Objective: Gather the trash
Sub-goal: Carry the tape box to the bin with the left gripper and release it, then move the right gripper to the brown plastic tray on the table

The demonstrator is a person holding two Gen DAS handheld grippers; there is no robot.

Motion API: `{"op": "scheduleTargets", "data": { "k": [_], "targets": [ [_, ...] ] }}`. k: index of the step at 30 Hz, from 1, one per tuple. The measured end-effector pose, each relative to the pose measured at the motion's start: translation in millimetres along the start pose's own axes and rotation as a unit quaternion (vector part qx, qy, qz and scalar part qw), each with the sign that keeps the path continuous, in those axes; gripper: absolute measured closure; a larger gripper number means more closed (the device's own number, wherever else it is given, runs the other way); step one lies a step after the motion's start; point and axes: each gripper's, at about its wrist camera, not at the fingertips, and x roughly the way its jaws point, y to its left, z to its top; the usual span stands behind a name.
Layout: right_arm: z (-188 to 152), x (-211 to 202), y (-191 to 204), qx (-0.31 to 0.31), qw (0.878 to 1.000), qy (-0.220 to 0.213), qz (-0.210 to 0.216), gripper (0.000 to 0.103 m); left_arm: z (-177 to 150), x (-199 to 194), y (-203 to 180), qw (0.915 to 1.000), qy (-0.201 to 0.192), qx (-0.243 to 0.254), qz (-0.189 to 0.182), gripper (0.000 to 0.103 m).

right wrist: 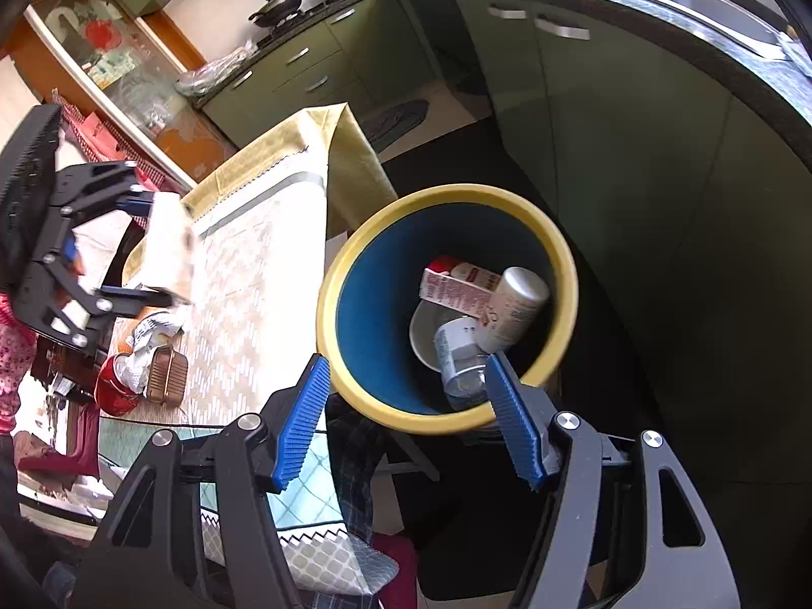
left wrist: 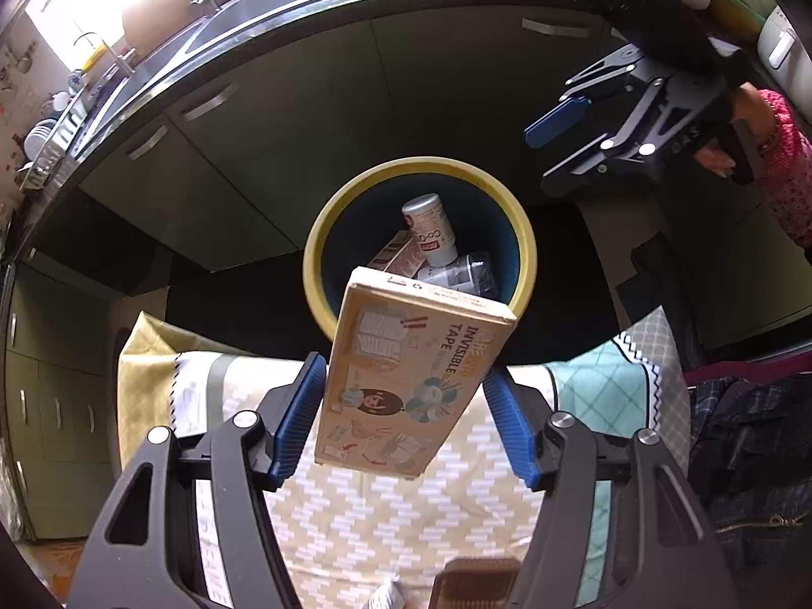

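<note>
My left gripper (left wrist: 406, 368) is shut on a tan cardboard tape box (left wrist: 416, 380), its blue pads pressed on the box's two long sides. The box hangs tilted over the table's edge, its far end above the near rim of a yellow-rimmed blue bin (left wrist: 313, 259). In the bin lie a white can (left wrist: 431, 228), a pink carton (left wrist: 401, 254) and a crushed tin (left wrist: 467, 274). My right gripper (right wrist: 406, 361) is open and empty above the bin (right wrist: 326, 304). The right wrist view shows the left gripper (right wrist: 167, 248) blurred at the left.
The table carries a patterned cloth (right wrist: 254, 279), with a red cup (right wrist: 114, 385), a brown tray (right wrist: 165, 373) and a crumpled wrapper (right wrist: 152, 330) on it. Green kitchen cabinets (right wrist: 609, 127) curve behind the bin. Clothes (left wrist: 751, 457) hang on the right.
</note>
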Motion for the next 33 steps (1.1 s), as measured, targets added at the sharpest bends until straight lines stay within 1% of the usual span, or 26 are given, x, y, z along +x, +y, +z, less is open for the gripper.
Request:
{"op": "scheduleTargets", "data": {
  "k": [3,5,8,11,14,15,17,19,21,23,25,26,27,29,30,31,32,33],
  "targets": [
    [-9.0,-14.7,-11.6,0.007,1.0,-0.007,-0.003,0.039,27.4,33.4,-7.9,0.9998,0.011,0.009,-0.014,0.043],
    [-14.9,-23.3,-18.8,0.012,1.0,-0.011,-0.006,0.039,41.8,55.0,-10.9,0.9996,0.021,0.013,-0.015,0.043],
    [-22.8,-34.8,-27.8,0.02,1.0,-0.016,-0.01,0.039,56.4,84.7,-11.2,0.999,0.04,0.008,-0.018,0.043],
    [-29.1,-43.6,-33.1,0.025,0.999,-0.022,-0.009,0.039,64.8,106.1,-11.5,0.9983,0.058,0.003,-0.011,0.043],
    [-33.5,-48.5,-33.7,0.025,0.999,-0.025,-0.007,0.039,63.1,102.0,-11.2,0.9978,0.066,0.003,-0.002,0.043],
    [-34.0,-49.4,-32.6,0.024,0.999,-0.026,-0.004,0.039,61.2,93.3,-11.2,0.9979,0.065,0.003,0.002,0.042],
    [-32.0,-48.6,-27.8,0.017,1.0,-0.025,-0.001,0.039,56.1,70.2,-8.1,0.998,0.06,-0.013,0.012,0.039],
    [-29.2,-46.6,-18.6,0.009,1.0,-0.023,0.003,0.039,44.1,40.8,-5.5,0.998,0.047,-0.039,0.016,0.036],
    [-27.4,-44.5,-5.2,-0.006,1.0,-0.017,0.012,0.039,26.8,6.6,-3.3,0.9971,0.033,-0.065,0.024,0.029],
    [-26.2,-38.3,16.7,-0.033,0.999,-0.008,0.026,0.039,6.4,-26.6,0.2,0.9937,0.018,-0.102,0.042,0.023],
    [-26.3,-27.8,47.6,-0.072,0.996,0.008,0.045,0.039,-23.4,-58.9,1.6,0.9881,0.005,-0.146,0.046,0.02],
    [-25.7,-21.7,62.6,-0.088,0.994,0.017,0.056,0.039,-38.9,-72.7,2.0,0.9834,0.002,-0.172,0.059,0.015],
    [-26.0,-14.6,79.6,-0.103,0.992,0.027,0.065,0.039,-58.3,-86.3,2.0,0.9769,0.002,-0.202,0.068,0.013],
    [-25.4,1.4,111.9,-0.123,0.989,0.045,0.072,0.039,-95.5,-106.2,-1.2,0.966,0.005,-0.251,0.063,0.013],
    [-24.7,10.6,127.4,-0.129,0.987,0.055,0.074,0.04,-110.3,-114.9,-3.2,0.9603,0.01,-0.269,0.075,0.013],
    [-23.7,20.3,143.5,-0.138,0.986,0.065,0.075,0.047,-128.2,-122.0,-7.0,0.9535,0.016,-0.288,0.087,0.013],
    [-23.5,30.2,159.4,-0.146,0.983,0.077,0.074,0.052,-144.9,-128.7,-11.6,0.9474,0.022,-0.306,0.091,0.013],
    [-25.0,40.4,175.7,-0.155,0.981,0.09,0.073,0.06,-162.5,-136.2,-17.8,0.9427,0.022,-0.321,0.088,0.013]
  ]
}}
